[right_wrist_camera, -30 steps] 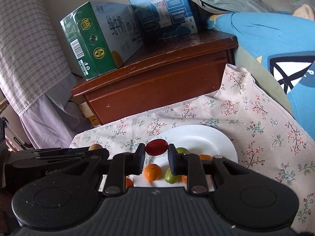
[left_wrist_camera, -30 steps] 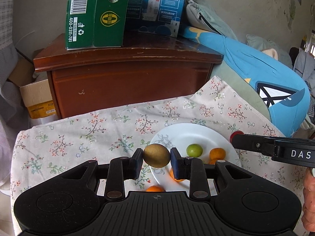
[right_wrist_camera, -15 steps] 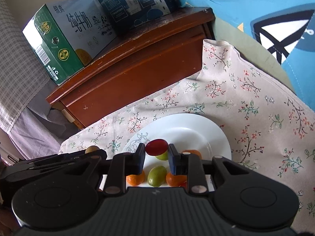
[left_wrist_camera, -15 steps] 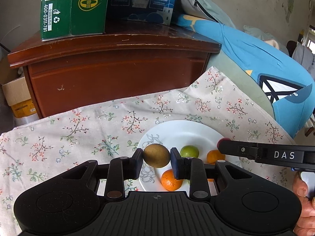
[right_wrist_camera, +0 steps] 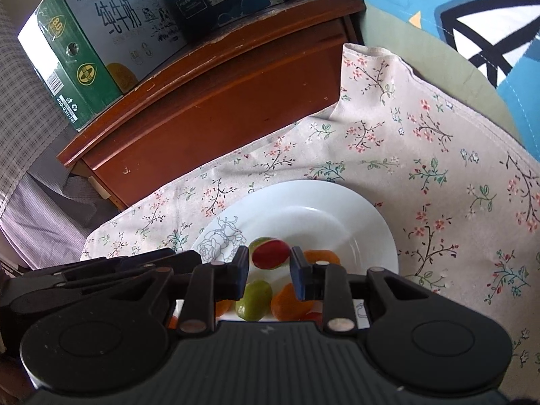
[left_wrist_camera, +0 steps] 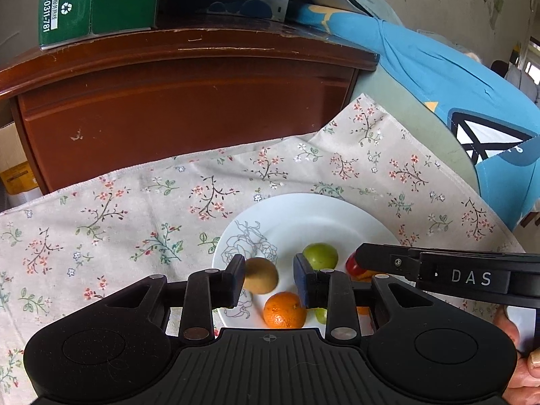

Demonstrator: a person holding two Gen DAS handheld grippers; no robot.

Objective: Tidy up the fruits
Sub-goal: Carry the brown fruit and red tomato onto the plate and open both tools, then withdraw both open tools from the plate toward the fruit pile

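Since my left gripper point(left_wrist_camera: 269, 278) has just been opening off the brown fruit point(left_wrist_camera: 260, 275) on the plate point(left_wrist_camera: 303, 212), and the right gripper point(right_wrist_camera: 270, 271) off the red-green fruit point(right_wrist_camera: 270, 253), I'd widen both fingers fully, then lift straight up.

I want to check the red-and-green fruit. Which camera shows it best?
The right wrist view: the red-and-green fruit sits whole between the right claw fingers, over the white plate. The left wrist view shows only a red sliver behind that claw.
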